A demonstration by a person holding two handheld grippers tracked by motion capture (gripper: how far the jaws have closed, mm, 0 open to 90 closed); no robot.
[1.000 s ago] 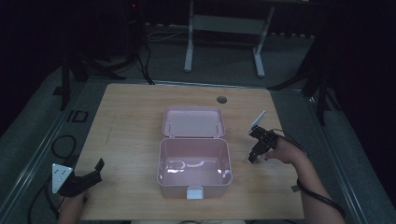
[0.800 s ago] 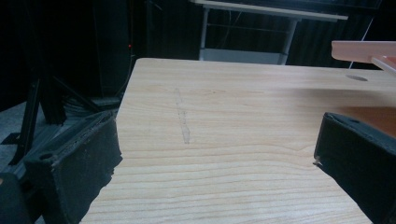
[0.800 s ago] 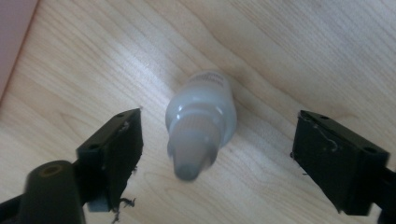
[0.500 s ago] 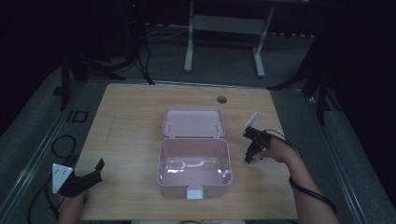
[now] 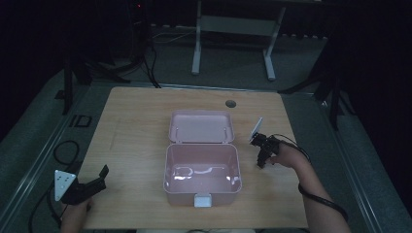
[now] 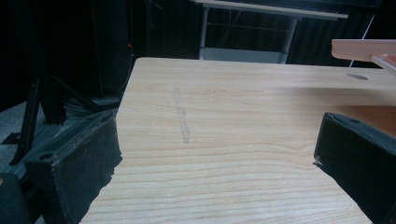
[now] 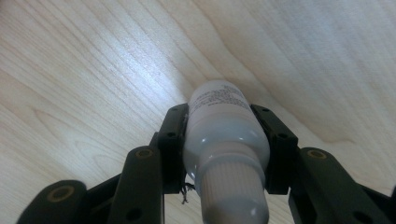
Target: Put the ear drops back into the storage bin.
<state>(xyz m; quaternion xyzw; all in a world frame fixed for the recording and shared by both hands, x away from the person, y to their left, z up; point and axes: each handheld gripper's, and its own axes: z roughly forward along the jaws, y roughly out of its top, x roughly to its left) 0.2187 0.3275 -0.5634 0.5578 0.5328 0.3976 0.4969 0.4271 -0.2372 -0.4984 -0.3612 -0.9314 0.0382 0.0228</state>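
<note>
A small white bottle (image 7: 223,140) with a ribbed cap lies on the wooden table (image 5: 136,126). My right gripper (image 7: 224,126) points down on it, and both pads press its sides after the jaws have just been closing. From above, the right gripper (image 5: 261,162) stands just right of the open pink box (image 5: 202,189). My left gripper (image 5: 99,177) rests at the table's front left corner, jaws wide apart with only bare wood between them. The left gripper's black fingers (image 6: 79,172) frame the tabletop.
The pink box has its lid (image 5: 201,127) folded back flat on the table and a white latch (image 5: 202,200) at its front. A round cable hole (image 5: 230,103) sits near the far edge. A metal stand (image 5: 233,29) is on the floor beyond.
My right gripper has shifted a little left toward the box and lowered over the table. Its jaws closed. The left gripper has not moved.
</note>
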